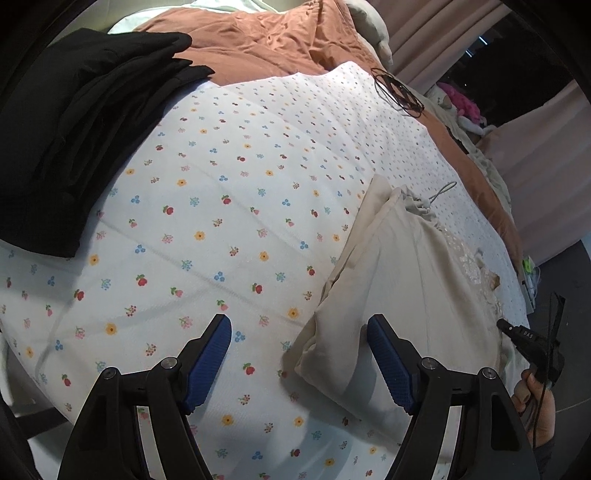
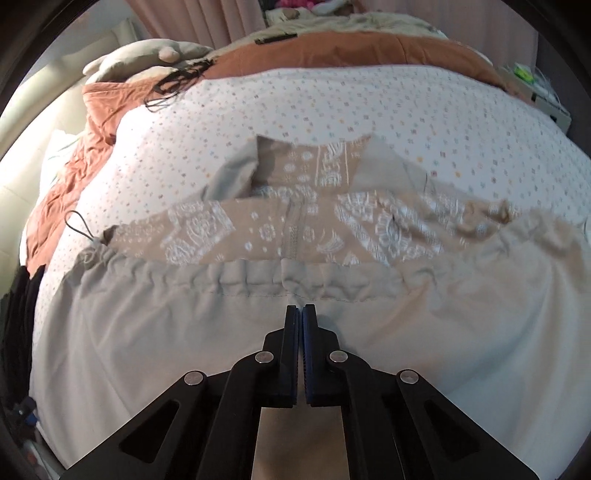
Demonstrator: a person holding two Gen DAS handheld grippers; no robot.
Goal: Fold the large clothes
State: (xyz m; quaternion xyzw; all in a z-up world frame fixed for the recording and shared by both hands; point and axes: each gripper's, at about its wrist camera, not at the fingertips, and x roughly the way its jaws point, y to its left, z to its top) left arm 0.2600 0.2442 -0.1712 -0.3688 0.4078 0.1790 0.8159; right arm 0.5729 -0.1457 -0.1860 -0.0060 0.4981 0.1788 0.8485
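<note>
A cream-beige garment (image 1: 399,280) with white embroidery lies on the flowered bed sheet (image 1: 207,206), partly folded, its drawstring waistband gathered. In the right wrist view the garment (image 2: 258,325) spreads across the bed, the embroidered part (image 2: 295,221) beyond the waistband. My left gripper (image 1: 299,332) is open above the sheet, its right fingertip over the garment's near left edge. My right gripper (image 2: 300,308) is shut just above the plain fabric below the waistband; whether it pinches cloth I cannot tell. The right gripper also shows at the left wrist view's right edge (image 1: 524,339).
A stack of folded black clothes (image 1: 74,140) sits at the left of the bed. An orange duvet (image 1: 266,37) lies at the far end, with a tangled black cord (image 1: 397,90) near it. Pink curtains (image 1: 436,29) and soft toys (image 1: 465,107) stand beyond the bed.
</note>
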